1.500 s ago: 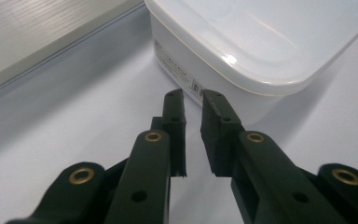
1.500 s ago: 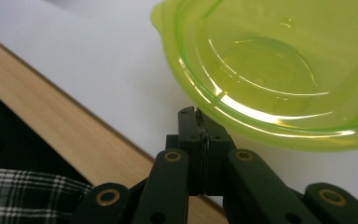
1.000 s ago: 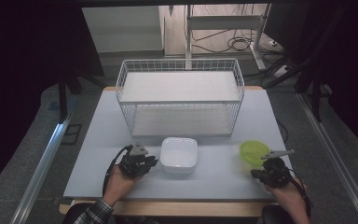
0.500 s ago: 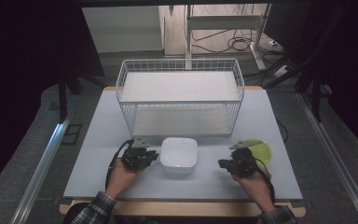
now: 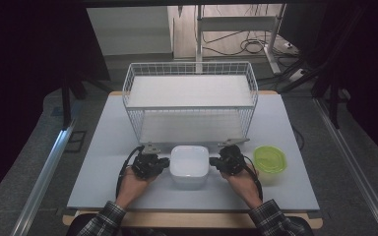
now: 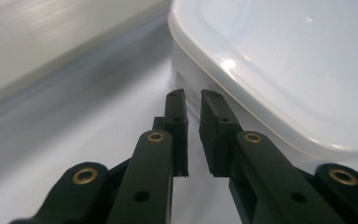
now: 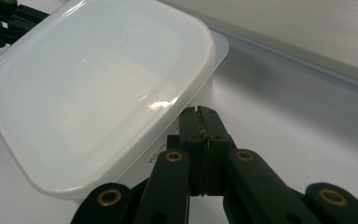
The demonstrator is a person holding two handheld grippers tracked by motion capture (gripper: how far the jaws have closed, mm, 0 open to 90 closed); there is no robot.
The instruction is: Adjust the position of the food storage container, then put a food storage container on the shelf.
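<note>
Worktop [image 5: 103,162] spans middle of high view. Wire basket [image 5: 191,101] at upper centre. White lidded container [image 5: 189,166] sits lower centre, on worktop in front of basket. Green lidded tub [image 5: 269,160] to its right, apart. Left gripper [image 5: 164,162] at container's left side, jaws nearly together, nothing between. Right gripper [image 5: 214,163] at right side, jaws together, empty. Step, likely: bracketing container from both sides. Next move calls for even inward press from both, then lift or push toward basket.
</note>
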